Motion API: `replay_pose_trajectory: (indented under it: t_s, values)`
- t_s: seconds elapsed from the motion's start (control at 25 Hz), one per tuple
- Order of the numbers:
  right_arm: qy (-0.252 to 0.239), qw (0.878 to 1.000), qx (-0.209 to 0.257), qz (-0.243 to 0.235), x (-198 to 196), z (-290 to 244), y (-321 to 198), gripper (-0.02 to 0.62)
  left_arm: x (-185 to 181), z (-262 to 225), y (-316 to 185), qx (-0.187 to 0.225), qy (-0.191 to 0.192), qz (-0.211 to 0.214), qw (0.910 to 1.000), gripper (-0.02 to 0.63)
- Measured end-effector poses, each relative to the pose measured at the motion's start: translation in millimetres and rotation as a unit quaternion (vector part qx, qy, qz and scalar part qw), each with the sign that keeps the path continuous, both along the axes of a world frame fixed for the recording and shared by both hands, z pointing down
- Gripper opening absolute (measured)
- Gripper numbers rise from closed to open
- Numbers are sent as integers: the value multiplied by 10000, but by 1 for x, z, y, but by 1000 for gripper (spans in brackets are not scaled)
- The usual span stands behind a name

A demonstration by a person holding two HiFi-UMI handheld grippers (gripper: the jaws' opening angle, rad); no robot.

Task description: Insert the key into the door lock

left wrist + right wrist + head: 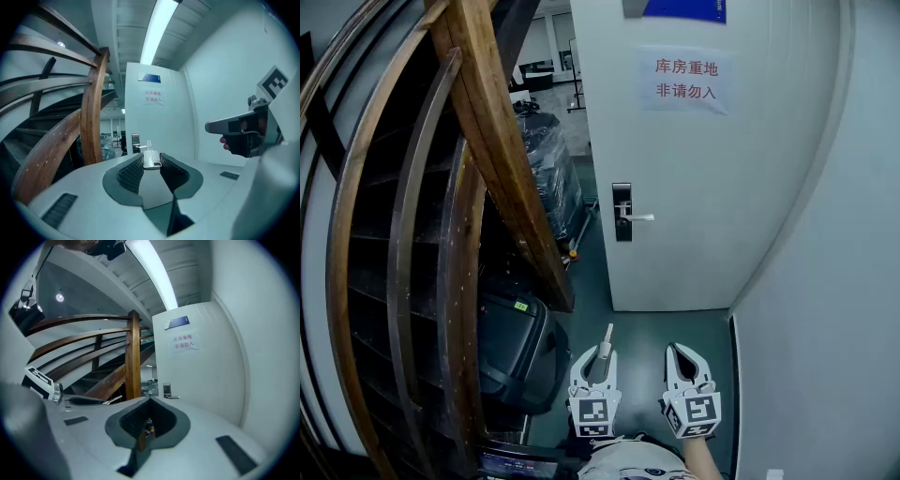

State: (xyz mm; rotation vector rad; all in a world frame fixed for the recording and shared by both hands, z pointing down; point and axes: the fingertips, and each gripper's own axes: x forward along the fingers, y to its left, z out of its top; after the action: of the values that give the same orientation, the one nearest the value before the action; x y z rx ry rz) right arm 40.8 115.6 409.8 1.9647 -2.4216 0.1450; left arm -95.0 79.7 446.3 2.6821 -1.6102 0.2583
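A white door (pixel 712 187) stands ahead with a dark lock plate (pixel 622 212) and a silver lever handle (pixel 638 217) at its left edge. My left gripper (pixel 602 357) is low in the head view, shut on the head of a silver key (pixel 606 336) whose blade sticks forward towards the door. In the left gripper view the key (pixel 151 158) sits pinched between the pads, with the lock plate (pixel 135 142) far beyond it. My right gripper (pixel 679 352) is beside the left one, shut and empty; its view shows the lock plate (pixel 167 390) well ahead.
A curved wooden stair railing (pixel 487 122) rises close on the left, with a black case (pixel 511 342) at its foot. Wrapped goods (pixel 548 159) stand past the door's left edge. A white wall (pixel 834 309) closes the right side. A paper notice (pixel 684 80) hangs on the door.
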Motion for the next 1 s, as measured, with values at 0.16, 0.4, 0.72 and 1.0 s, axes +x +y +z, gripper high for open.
replay_pose_trajectory:
  t_s: [0.16,0.4,0.72,1.0]
  values:
    - [10,10000,-9,2,4,1,2,5,3,1,2,-13,-25,-8,10000,117]
    - [3,10000,-21,-4,11,3,4,5,10,2,4,-32,-41,-33,10000,117]
    - [-158,9999,-38,13,33,4,12,6,27,1,8,-27,-59,-31,10000,117]
    - [-178,9990,-394,-64,37,33,25,6,29,21,16,-240,-81,-110,9996,117]
